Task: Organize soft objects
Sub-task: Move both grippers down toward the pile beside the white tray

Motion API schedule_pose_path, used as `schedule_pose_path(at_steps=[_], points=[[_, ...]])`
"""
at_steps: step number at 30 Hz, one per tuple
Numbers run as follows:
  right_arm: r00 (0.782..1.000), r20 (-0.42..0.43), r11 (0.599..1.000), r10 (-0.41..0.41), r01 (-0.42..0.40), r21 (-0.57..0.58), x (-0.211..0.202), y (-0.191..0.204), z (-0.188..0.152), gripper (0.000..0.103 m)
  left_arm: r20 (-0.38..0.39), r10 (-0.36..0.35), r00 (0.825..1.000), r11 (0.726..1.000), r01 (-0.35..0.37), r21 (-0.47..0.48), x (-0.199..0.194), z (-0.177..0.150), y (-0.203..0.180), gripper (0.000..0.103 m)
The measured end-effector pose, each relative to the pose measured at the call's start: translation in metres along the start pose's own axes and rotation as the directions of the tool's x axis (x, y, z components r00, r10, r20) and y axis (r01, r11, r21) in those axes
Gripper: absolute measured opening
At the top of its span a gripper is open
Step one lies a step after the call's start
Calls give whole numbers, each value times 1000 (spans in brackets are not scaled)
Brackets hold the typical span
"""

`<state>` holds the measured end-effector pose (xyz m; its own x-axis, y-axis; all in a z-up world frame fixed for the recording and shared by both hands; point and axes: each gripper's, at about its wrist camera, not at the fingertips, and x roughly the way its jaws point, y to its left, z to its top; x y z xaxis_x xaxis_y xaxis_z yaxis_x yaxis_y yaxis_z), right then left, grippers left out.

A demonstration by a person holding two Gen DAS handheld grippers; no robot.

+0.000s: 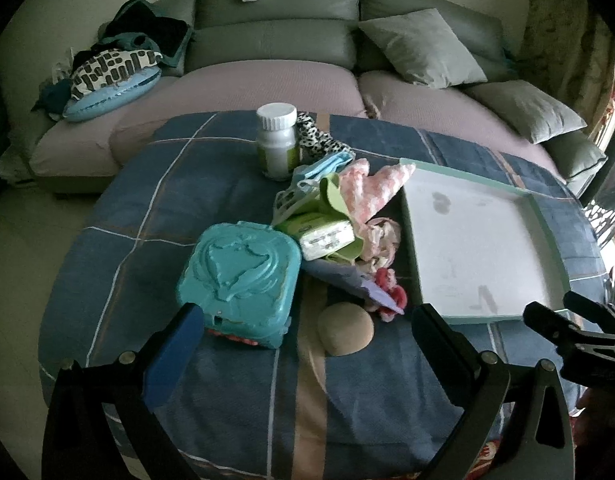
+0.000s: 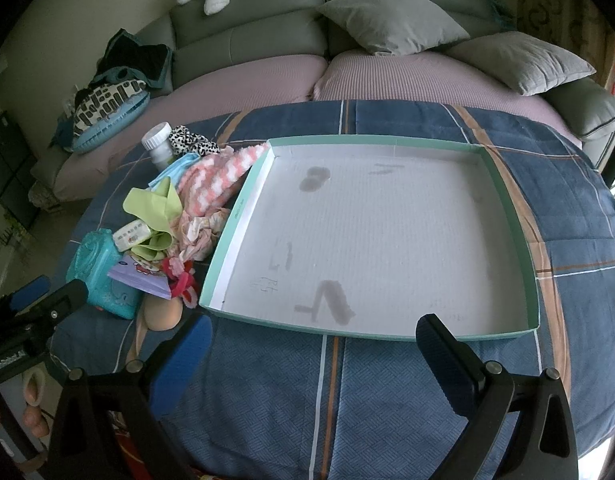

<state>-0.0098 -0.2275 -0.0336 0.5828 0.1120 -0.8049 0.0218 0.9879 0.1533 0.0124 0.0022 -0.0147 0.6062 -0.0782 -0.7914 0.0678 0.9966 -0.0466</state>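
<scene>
Pink-white knit [image 1: 371, 188] nearest tray [image 2: 243, 204], tray empty. Both grippers spread, holding nothing: left gripper [image 1: 307, 344], right gripper [image 2: 313, 344]. Pinch fabric only, avoid bottle [image 1: 276, 142].

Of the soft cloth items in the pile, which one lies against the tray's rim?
The pink-and-white striped cloth: its tip rests on the far-left corner of the tray. The green cloth and leopard-print cloth lie apart from it.
</scene>
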Motion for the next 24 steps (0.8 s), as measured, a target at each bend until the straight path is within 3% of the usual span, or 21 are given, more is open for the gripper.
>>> schedule_pose_path(at_steps=[5, 13, 18, 24], points=[[1000, 17, 1000, 2, -2, -8, -2, 0, 16, 103, 24, 8, 1000, 1000, -8, 2, -5, 23, 0, 103], [994, 84, 997, 73, -71, -27, 2, 11, 61, 103, 104, -2, 995, 1000, 5, -30, 0, 75, 0, 103], [989, 98, 994, 111, -108, -37, 18, 21, 84, 103, 107, -52, 993, 994, 62, -90, 16, 100, 1, 103], [983, 144, 993, 117, -111, -49, 29, 26, 101, 103, 108, 11, 994, 985, 8, -172, 41, 122, 1, 103]])
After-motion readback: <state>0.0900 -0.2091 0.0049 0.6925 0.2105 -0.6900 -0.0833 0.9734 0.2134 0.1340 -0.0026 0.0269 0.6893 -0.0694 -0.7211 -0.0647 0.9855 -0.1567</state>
